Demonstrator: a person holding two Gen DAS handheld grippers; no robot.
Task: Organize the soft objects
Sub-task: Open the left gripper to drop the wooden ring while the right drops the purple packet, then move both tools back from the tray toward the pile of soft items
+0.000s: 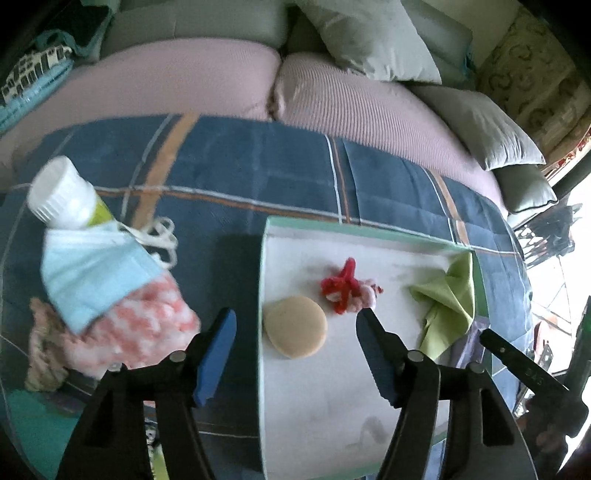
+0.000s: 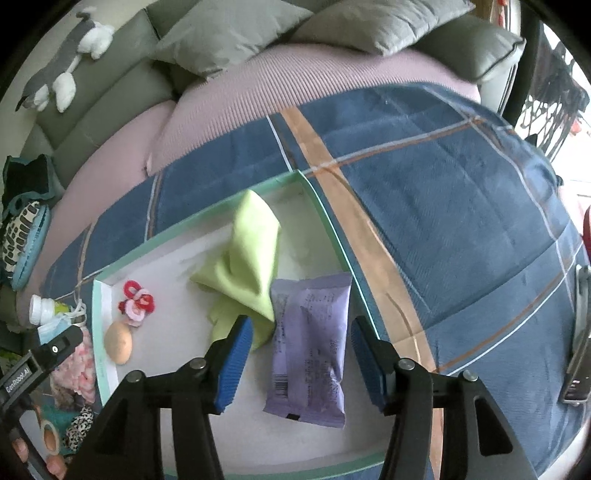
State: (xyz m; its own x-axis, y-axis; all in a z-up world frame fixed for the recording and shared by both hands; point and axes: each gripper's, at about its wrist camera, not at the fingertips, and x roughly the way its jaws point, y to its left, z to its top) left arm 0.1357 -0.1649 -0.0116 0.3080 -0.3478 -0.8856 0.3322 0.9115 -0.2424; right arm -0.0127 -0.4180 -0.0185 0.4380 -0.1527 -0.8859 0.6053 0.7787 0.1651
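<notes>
A shallow white tray with a green rim (image 1: 354, 224) (image 2: 325, 210) lies on a blue plaid blanket. In it are a beige round sponge (image 1: 296, 327) (image 2: 118, 342), red and pink hair ties (image 1: 347, 288) (image 2: 136, 301), a green cloth (image 1: 448, 299) (image 2: 251, 254) and a purple packet (image 2: 310, 347). My left gripper (image 1: 297, 325) is open over the sponge and the tray's left rim. My right gripper (image 2: 301, 330) is open, straddling the purple packet. Left of the tray lie a blue face mask (image 1: 92, 273), a pink-and-white fluffy cloth (image 1: 147, 332) and a white bottle (image 1: 62, 195).
A braided rope piece (image 1: 44, 354) lies at the far left. Grey cushions (image 2: 229, 33) and a pink sofa seat (image 1: 184, 77) are behind the blanket. A plush toy (image 2: 66, 59) lies on the sofa back. A metal clip (image 2: 580, 339) lies at the right.
</notes>
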